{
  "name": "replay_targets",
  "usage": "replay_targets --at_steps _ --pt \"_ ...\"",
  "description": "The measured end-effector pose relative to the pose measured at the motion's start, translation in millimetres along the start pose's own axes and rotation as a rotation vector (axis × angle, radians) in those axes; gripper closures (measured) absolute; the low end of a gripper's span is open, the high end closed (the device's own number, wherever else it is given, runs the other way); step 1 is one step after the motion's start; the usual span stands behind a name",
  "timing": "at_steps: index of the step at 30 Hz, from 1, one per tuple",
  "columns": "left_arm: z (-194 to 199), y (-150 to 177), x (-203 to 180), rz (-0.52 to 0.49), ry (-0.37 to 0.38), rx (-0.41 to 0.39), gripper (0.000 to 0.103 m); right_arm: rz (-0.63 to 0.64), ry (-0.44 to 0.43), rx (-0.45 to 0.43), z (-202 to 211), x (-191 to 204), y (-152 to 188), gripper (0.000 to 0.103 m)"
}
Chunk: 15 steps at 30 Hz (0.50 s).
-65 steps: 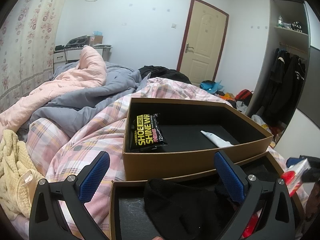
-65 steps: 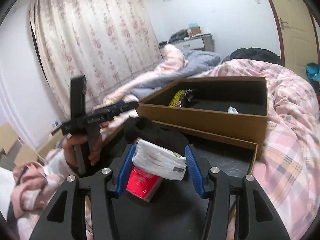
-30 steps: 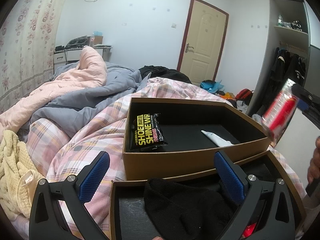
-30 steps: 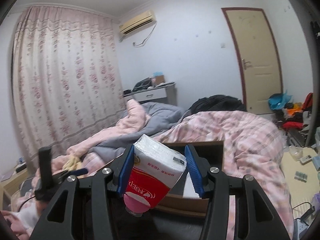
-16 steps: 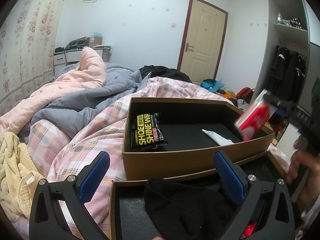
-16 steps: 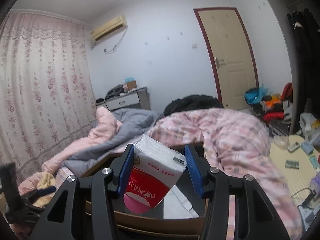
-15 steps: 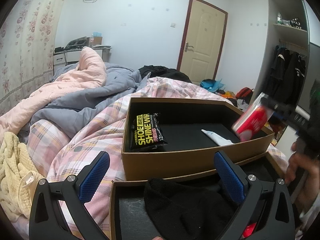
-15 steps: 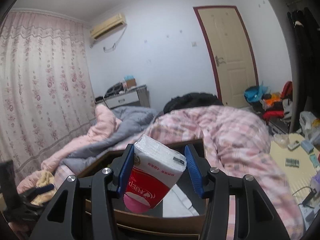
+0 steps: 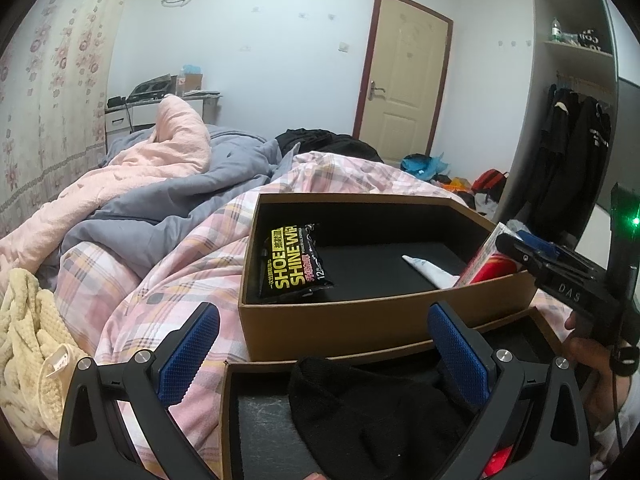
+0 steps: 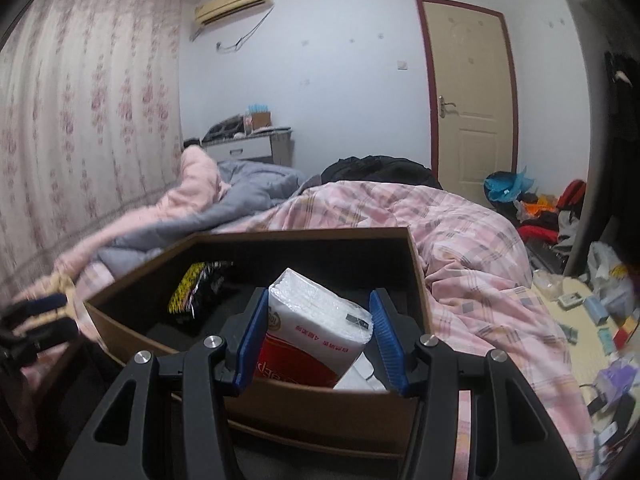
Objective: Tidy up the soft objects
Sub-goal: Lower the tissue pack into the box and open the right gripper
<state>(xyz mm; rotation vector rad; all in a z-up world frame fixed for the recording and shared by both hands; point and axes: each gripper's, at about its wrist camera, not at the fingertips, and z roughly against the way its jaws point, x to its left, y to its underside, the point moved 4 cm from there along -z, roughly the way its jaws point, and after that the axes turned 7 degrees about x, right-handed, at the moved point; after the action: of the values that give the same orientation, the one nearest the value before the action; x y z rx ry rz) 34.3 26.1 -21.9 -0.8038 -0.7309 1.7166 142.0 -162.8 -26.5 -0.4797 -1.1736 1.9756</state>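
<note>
A: What is the right gripper (image 10: 318,338) holding?

B: A soft red-and-white plastic-wrapped tissue pack (image 10: 316,334). The blue-padded fingers (image 10: 250,338) are clamped against its two sides, low in the middle of the right wrist frame. The pack is tilted, white end up, and its lower end sits behind the near wall of the open brown cardboard box with a black lining (image 10: 320,404).

A: Does the left camera show it too?

B: Yes, at the right edge of that frame: the tissue pack (image 9: 486,266) hangs over the right-hand end of the cardboard box (image 9: 360,324), with the right gripper (image 9: 532,252) gripping it from the right. Whether the pack touches the box floor I cannot tell.

A: What else lies in that box?

B: A black packet with yellow "SHOE SHINE" lettering (image 9: 294,262) leans at the left end, and a small white tube-like item (image 9: 430,272) lies on the black floor, just beside the tissue pack.

A: And the left gripper (image 9: 324,352)?

B: Its jaws stand wide apart with nothing between them, at the bottom of the left wrist frame. Below it is a second black-lined cardboard tray (image 9: 256,420), holding a black knitted fabric piece (image 9: 360,412). A bit of something red (image 9: 494,466) shows at the tray's lower right corner.

A: What do the boxes rest on?

B: A pink plaid quilt (image 9: 172,280), with a cream waffle-knit cloth (image 9: 28,344) at the lower left of the frame.
</note>
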Motion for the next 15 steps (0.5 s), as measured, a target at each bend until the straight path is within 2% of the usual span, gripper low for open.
replay_targets --at_steps 4,8,15 --pt "-1.3 0.0 5.7 -0.017 -0.011 0.006 0.0 0.04 0.014 0.002 1.5 3.3 2.8 0.055" --pt "-1.1 -0.8 10.3 -0.036 -0.023 0.008 0.0 0.011 -0.019 0.003 4.1 -4.4 4.0 0.054" --pt "-5.5 0.3 -3.5 -0.063 -0.04 0.013 0.0 -0.002 -0.037 0.001 2.5 -1.1 5.7 0.053"
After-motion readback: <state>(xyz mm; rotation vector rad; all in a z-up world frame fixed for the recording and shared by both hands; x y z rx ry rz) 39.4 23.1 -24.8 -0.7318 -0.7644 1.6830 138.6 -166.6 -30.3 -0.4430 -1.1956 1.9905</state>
